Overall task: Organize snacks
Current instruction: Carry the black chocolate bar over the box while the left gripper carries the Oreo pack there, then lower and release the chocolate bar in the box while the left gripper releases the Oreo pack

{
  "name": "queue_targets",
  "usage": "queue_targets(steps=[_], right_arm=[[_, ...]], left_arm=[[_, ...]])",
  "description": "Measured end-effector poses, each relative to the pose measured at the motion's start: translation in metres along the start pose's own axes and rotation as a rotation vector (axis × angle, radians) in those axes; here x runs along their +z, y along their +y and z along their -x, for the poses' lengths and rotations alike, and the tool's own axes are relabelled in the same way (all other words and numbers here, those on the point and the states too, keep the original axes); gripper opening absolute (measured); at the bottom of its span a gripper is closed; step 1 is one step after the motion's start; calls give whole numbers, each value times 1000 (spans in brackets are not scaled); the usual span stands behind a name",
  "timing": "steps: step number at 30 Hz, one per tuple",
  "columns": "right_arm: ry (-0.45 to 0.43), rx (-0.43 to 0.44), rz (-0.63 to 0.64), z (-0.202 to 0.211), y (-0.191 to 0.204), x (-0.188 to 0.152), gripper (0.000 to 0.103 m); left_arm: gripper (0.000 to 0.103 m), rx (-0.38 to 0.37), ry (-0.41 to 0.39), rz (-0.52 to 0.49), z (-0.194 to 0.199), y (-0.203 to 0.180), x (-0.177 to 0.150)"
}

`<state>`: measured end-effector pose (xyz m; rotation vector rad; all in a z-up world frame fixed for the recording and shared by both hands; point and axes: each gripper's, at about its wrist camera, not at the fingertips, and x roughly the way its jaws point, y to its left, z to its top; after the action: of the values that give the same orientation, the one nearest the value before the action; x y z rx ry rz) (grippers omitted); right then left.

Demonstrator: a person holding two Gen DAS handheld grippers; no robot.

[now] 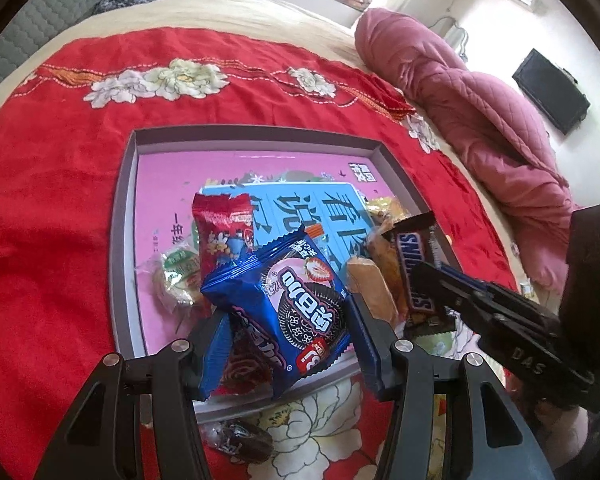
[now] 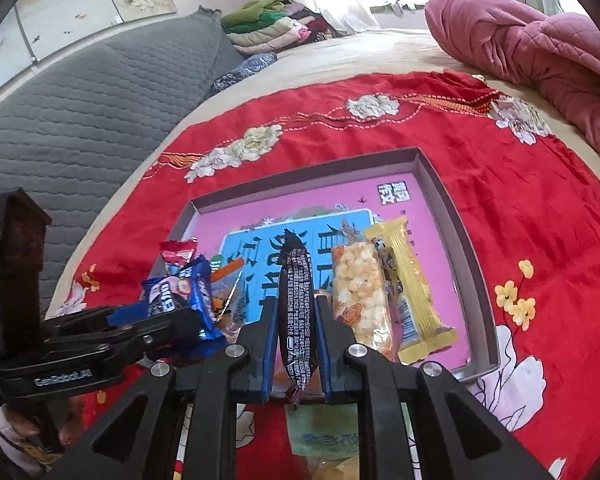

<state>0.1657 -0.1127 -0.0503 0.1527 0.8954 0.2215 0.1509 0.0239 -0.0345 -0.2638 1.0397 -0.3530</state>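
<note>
Hovering over the near end of the tray [image 1: 124,216], the left tool [image 1: 284,340] clamps a blue cookie packet [image 1: 296,300]; the right tool [image 2: 296,340] pinches a Snickers bar [image 2: 296,300], long axis pointing away, above bare lining between the piles.

The cloth [image 1: 52,200] is bright red with white peony blooms. The tray [image 1: 125,216] has a grey rim and a pink floor with a light-blue panel. The cookie packet [image 1: 296,304] is blue, the Snickers bar [image 2: 296,312] dark brown with white print, and the far quilt [image 1: 480,112] rose-pink, diamond-stitched.
</note>
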Motion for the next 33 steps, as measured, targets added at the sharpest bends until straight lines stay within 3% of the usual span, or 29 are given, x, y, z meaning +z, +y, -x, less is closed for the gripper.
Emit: queue_targets(steps=[33], right_arm=[[8, -92, 52, -11, 6, -5, 18]], left_arm=[[57, -9, -6, 22, 0, 6, -1]])
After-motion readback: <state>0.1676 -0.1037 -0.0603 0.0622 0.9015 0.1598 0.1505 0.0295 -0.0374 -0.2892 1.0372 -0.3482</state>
